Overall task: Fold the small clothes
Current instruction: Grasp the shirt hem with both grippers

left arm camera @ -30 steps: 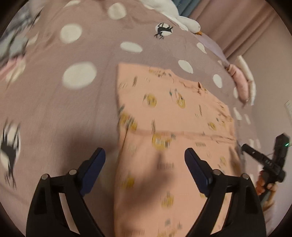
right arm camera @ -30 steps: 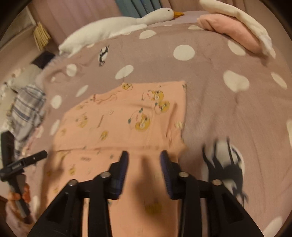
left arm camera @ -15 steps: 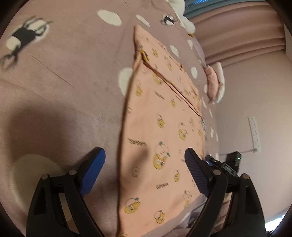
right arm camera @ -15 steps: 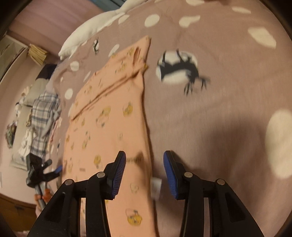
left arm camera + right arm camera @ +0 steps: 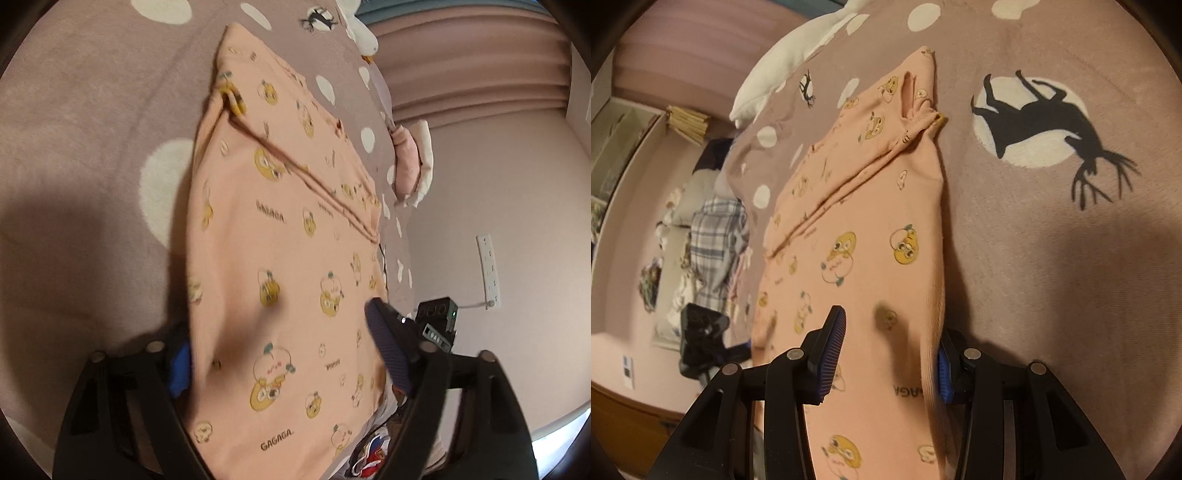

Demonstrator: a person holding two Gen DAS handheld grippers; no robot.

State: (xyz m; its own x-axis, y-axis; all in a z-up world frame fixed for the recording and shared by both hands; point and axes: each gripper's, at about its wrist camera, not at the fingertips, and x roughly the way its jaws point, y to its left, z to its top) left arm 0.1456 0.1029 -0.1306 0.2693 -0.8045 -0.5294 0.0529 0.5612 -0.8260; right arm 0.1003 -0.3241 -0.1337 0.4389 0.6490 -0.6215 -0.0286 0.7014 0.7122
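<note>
1. A mauve bedspread with white dots and a black deer silhouette fills most of what I see, and everything rests on it.
2. At its far end lies a long white plush; a pink and white rolled bundle sits at the far right edge in the left wrist view, well apart from my work.
3. A pile of checked and mixed laundry lies off to the left of the bedspread in the right wrist view, clear of both claws.
4. A white power strip hangs on the wall.
5. The peach garment, printed with yellow cartoon faces, lies flat on the bedspread with one fold line across its far part.
6. My left gripper straddles the near left edge of the garment: its jaws are closing, cloth between them, one blue pad tucked under the edge; I think the pads are not yet pressing, though blur leaves doubt.
7. My right gripper straddles the near right edge, jaws partly apart, the hem between them, one pad beneath it and not clamped.
</note>
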